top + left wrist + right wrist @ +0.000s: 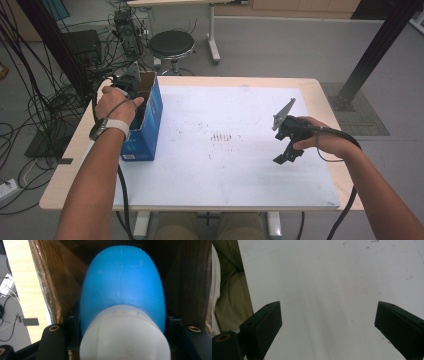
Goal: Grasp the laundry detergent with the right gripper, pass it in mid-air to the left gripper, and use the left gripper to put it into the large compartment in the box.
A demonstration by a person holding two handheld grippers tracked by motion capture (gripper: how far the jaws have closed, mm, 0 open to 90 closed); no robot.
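At the left of the high view, the left gripper (129,85) reaches into the blue box (150,120), squeezing a blue and white bulb-shaped thing (122,295). Lift it straight up; the brown box walls (50,285) sit close. The right gripper (287,150) (jaws wide apart, holding nothing) hangs over the white mat (225,165), right of the middle.

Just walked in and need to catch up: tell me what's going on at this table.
A person holds a gripper in each hand. The left gripper is down in the open blue box at the table's left edge, shut on a blue and white egg-shaped thing. The right gripper hangs open over the white mat, holding nothing.
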